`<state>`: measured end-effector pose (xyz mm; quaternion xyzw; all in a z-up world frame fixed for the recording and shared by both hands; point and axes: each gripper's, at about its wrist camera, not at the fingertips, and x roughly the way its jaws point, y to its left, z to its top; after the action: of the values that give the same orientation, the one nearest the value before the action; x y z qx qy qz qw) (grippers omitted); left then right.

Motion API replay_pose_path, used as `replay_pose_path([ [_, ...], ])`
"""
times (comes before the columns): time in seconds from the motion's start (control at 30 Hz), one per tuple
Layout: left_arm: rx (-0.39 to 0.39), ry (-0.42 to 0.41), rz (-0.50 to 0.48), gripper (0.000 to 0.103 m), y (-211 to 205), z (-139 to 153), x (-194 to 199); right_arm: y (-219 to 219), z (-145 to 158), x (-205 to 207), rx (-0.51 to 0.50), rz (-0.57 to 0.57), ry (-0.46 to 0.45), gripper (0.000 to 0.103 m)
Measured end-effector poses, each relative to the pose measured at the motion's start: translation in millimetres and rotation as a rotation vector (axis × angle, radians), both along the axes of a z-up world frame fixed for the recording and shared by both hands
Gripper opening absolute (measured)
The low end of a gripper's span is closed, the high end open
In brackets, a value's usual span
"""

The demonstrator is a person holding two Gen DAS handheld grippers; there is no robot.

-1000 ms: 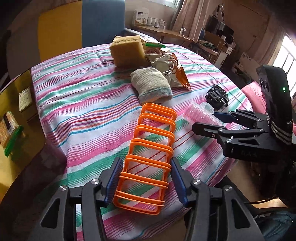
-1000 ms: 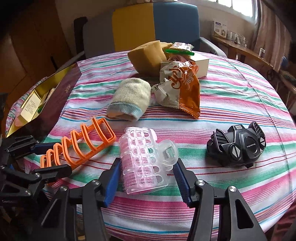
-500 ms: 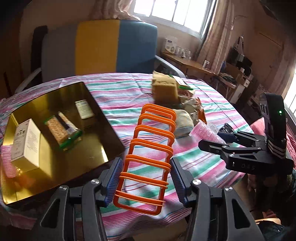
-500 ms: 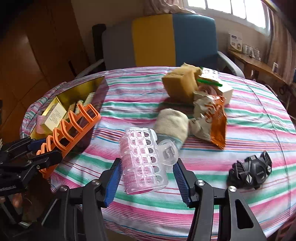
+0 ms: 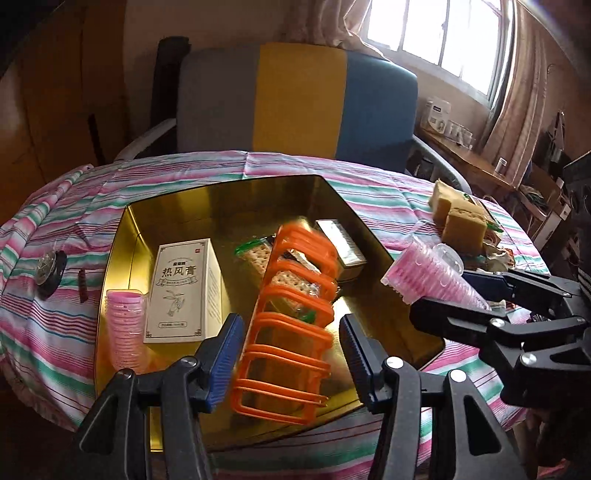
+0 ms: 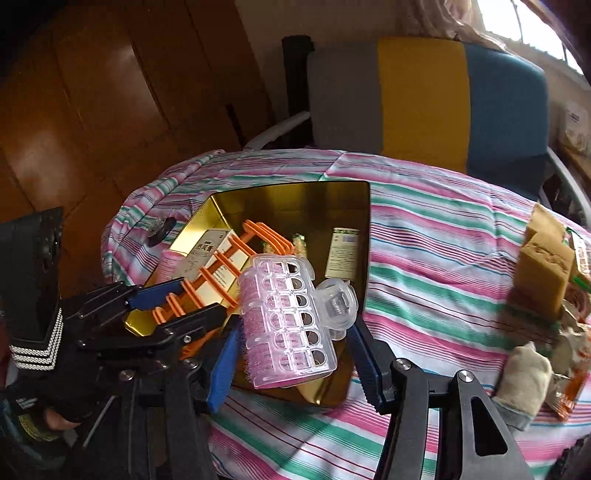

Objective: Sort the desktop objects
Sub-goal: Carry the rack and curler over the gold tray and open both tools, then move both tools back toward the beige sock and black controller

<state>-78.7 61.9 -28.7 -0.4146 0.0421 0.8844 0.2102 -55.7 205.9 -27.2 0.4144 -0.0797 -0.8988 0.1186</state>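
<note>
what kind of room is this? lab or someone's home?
Most likely a lived-in home room: a striped tablecloth covers the table, an upholstered armchair sits behind it, and a curtained window lights a cluttered side desk.

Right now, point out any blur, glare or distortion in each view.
Left wrist view: the orange rack is motion-smeared at its far end, the window is blown out, and the gold tray mirrors the light. Right wrist view: fisheye bends the striped tablecloth; the pink hair roller is sharp.

Orange rack [image 5: 291, 325] top end motion-blurred, and it covers part of the cracker packet [image 5: 284, 280]. Snack bag [image 6: 569, 391] mostly hidden behind the rolled sock [image 6: 524, 380]. Small print on white box [image 5: 183, 291] unreadable.
</note>
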Motion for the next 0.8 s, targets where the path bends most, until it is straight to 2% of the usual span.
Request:
replay_pose_path([
  [0.2, -0.002, -0.012, 0.010, 0.062, -8.1, -7.6, 1.2, -7.0, -20.4, 1.4, -0.016, -0.001, -0.055, 0.059],
  [0.3, 0.022, -0.024, 0.024, 0.062, -12.2, -7.9, 5.8, -3.0, -29.1, 4.2, -0.023, -0.014, -0.074, 0.060],
  [0.43, 0.035, -0.018, 0.034, 0.062, -14.3, -3.4, 15.6, -0.1, -30.3, 4.1, -0.033, -0.012, -0.080, 0.062],
  [0.57, 0.016, 0.001, 0.023, 0.063, -12.7, 3.6, 25.4, 2.4, -28.3, 7.6, -0.048, -0.012, -0.077, 0.063],
  [0.8, -0.026, 0.025, -0.011, 0.064, 5.5, 12.8, 47.7, 31.5, -30.7, 37.7, -0.103, -0.074, -0.082, 0.075],
])
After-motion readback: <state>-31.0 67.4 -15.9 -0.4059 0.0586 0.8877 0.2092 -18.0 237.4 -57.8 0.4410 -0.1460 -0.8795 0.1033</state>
